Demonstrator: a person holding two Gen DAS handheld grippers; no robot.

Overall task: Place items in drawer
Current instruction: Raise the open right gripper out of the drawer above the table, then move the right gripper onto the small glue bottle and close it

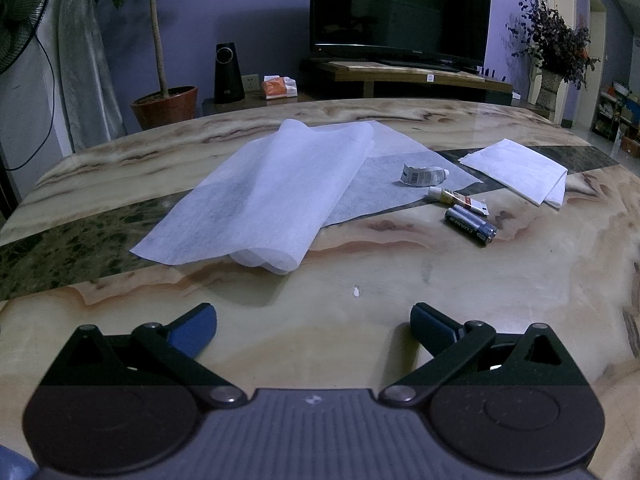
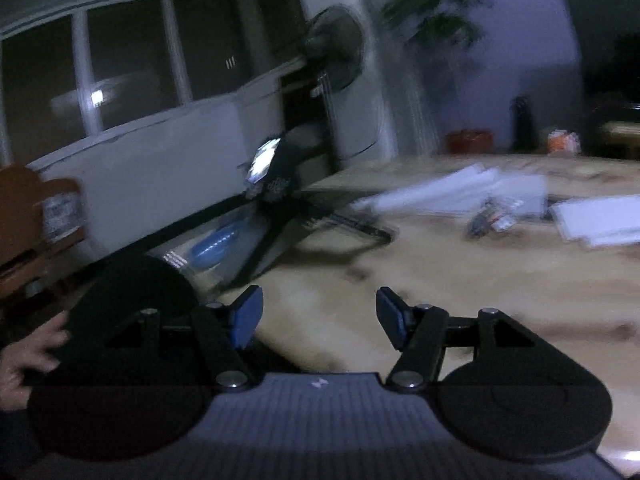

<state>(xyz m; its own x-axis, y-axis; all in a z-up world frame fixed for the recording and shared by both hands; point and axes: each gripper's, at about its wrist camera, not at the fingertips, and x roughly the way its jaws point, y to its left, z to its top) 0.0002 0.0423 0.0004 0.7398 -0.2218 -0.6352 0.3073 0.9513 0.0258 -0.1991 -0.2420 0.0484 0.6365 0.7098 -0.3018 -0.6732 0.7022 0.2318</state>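
Batteries (image 1: 471, 225), a dark pair with blue ends lying side by side, rest on the marble table (image 1: 360, 340) right of centre, their printed label facing up. Just behind them lies a small yellow-and-white tube (image 1: 458, 199) with a white cap, nearly touching the pair, and behind that a crumpled grey tube (image 1: 423, 175) sits on the corner of a thin white sheet (image 1: 400, 176).

To the left, a large folded sheet of white tissue (image 1: 260, 196) lies draped across the table's middle, its near fold lifted slightly off the surface. At the far right a smaller folded white cloth (image 1: 520, 170) lies flat, well apart from the tubes. Between the near edge of these things and the left gripper (image 1: 314, 330) the tabletop is bare stone, save for one tiny white speck (image 1: 355, 291). The table's far edge curves in front of a potted tree (image 1: 164, 104) and a dark television (image 1: 400, 8). No drawer shows in either view.

That left gripper points down at the bare stone, its blue-padded jaws wide apart with nothing between them.

The right wrist view is heavily blurred. The right gripper (image 2: 318, 318) sits above the table's near part, tilted, its jaws also apart and empty; the same items (image 2: 490, 216) appear as smears far off to the right. A person's hand (image 2: 28, 356) shows at the lower left edge, fingers against a dark rounded housing.
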